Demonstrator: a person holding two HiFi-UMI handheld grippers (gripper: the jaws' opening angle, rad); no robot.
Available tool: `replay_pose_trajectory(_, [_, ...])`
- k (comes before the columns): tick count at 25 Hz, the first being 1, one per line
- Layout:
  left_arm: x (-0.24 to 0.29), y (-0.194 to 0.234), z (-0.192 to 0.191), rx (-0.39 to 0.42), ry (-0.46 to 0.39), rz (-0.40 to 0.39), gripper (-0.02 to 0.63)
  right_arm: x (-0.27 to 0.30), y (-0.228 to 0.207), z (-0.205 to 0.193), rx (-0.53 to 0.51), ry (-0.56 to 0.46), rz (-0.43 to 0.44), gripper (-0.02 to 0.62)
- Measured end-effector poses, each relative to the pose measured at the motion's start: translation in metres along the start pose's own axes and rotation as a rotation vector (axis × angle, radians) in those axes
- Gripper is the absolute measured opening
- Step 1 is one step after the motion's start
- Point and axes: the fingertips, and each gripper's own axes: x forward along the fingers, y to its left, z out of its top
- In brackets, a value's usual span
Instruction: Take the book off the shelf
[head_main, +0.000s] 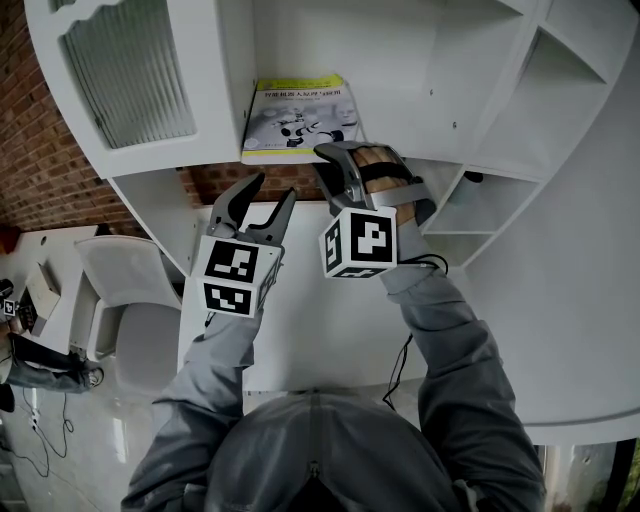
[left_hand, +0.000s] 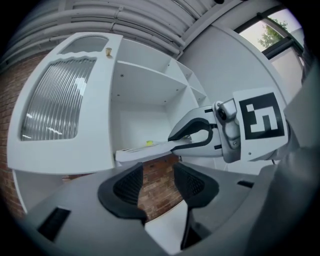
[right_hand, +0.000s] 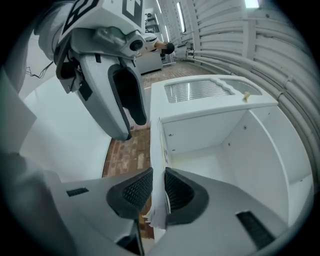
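A thin book (head_main: 300, 118) with a yellow-and-white cover lies flat on the white shelf (head_main: 400, 90), its near edge hanging over the front. My right gripper (head_main: 338, 160) is turned on its side and shut on that near edge. In the right gripper view the pages (right_hand: 156, 165) stand edge-on between the two ribbed pads of that gripper (right_hand: 153, 192). My left gripper (head_main: 274, 196) hovers open a little below and to the left of the book, holding nothing. From the left gripper view, its empty jaws (left_hand: 158, 188) point at the book (left_hand: 142, 150) and the right gripper (left_hand: 200, 136).
The cabinet's ribbed-glass door (head_main: 130, 70) stands open to the left of the shelf. Smaller side shelves (head_main: 500, 195) sit to the right. A white desk (head_main: 320, 340) is under my arms, a white chair (head_main: 120, 295) to the left, and a brick wall (head_main: 30, 170) behind.
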Motion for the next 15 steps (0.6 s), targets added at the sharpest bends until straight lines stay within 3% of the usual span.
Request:
replay_pose_trajectory(8, [-0.013,-0.014,-0.007,-0.011,-0.009,-0.012,0.268,-0.043,0.010,0.002,0.017,-0.013,-0.023,0.083])
replay_pose_trajectory(12, [-0.027,-0.024,0.005,-0.208,-0.093,-0.171,0.302,-0.056,0.010,0.003,0.020,-0.004,-0.017,0.083])
replay_pose_trajectory(15, [-0.034,-0.020,0.013,-0.272,-0.123,-0.215,0.307,-0.058,0.011,0.004,0.011,-0.001,-0.026,0.083])
